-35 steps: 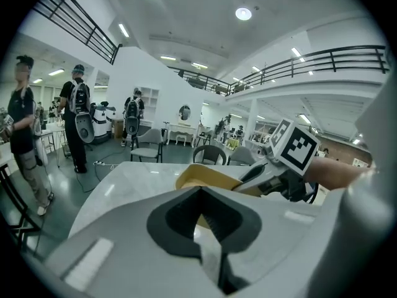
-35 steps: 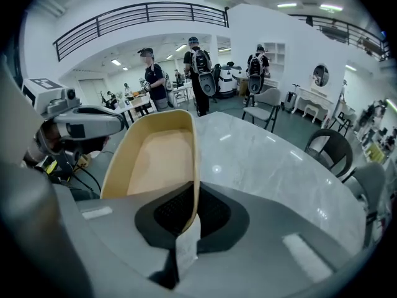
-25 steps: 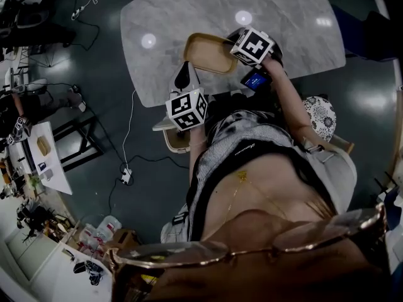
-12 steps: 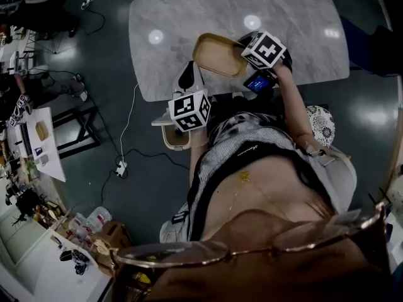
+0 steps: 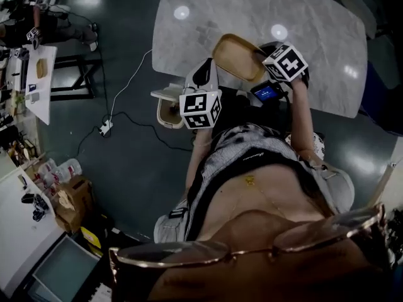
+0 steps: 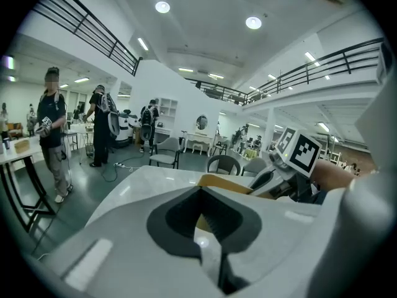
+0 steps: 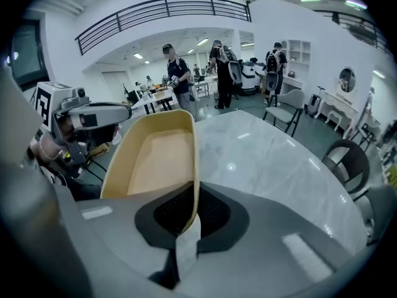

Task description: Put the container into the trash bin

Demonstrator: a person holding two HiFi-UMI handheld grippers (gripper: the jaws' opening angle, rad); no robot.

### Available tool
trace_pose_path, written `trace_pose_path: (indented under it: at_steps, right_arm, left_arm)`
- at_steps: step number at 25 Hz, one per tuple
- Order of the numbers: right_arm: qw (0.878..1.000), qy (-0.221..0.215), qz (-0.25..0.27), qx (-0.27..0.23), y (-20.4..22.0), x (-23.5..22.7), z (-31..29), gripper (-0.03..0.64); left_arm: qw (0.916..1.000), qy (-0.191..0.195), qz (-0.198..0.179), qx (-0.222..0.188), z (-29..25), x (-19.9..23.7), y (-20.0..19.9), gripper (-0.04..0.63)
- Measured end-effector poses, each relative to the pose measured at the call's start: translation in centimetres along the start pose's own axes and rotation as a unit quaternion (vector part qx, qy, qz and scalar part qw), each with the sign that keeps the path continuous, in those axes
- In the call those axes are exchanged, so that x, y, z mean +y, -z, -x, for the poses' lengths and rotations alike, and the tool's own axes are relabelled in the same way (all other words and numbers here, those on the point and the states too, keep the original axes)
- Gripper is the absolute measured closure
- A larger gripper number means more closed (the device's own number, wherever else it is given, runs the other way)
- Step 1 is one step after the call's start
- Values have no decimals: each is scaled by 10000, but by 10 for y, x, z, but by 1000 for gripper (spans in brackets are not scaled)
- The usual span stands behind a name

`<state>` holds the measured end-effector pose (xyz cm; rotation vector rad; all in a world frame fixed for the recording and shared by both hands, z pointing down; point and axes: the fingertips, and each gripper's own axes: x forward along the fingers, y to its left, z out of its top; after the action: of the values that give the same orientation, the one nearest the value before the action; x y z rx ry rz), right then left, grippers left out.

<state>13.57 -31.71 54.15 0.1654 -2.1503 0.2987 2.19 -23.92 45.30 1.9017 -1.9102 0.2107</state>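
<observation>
Pinching the right end of the container (image 7: 152, 160), the right gripper (image 7: 186, 228) has its jaws drawn in tight on the thin side wall, which runs down between the dark pads. The container is a shallow tan tray with rounded corners and a raised lip, and its flat floor is paler than its walls. It sits at the near edge of the grey-veined marble table (image 5: 302, 17), with most of its length out over the tabletop. Whether its base touches the surface cannot be told. The left gripper (image 6: 208, 244) is just to the near left of it, jaws together and holding nothing, pointing out across the table.

Against a second ago, the right gripper's hold on the wall is unchanged. The container remains at the table's near edge, with the left gripper still close beside it. The head view has swung, so the table now lies further right and more of the dark floor shows at left.
</observation>
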Motion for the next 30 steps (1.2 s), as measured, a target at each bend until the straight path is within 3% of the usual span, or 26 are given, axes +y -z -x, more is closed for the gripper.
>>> trace_pose_path:
  at_steps: [12,24,30]
  right_arm:
    - [9983,-287,498,134,-30,62,-31,588]
    - [9921,-758,998,79,-91,192,-92,588]
    - [9842,-1075,1390,207,-114,273,-123,588]
  left_arm:
    - [9988,-384,212,-231,58,45,6,594]
    - [9930,-984,436,-491,171,150,32,594]
    - [9861,-1376,642,-678,243,199,50,594]
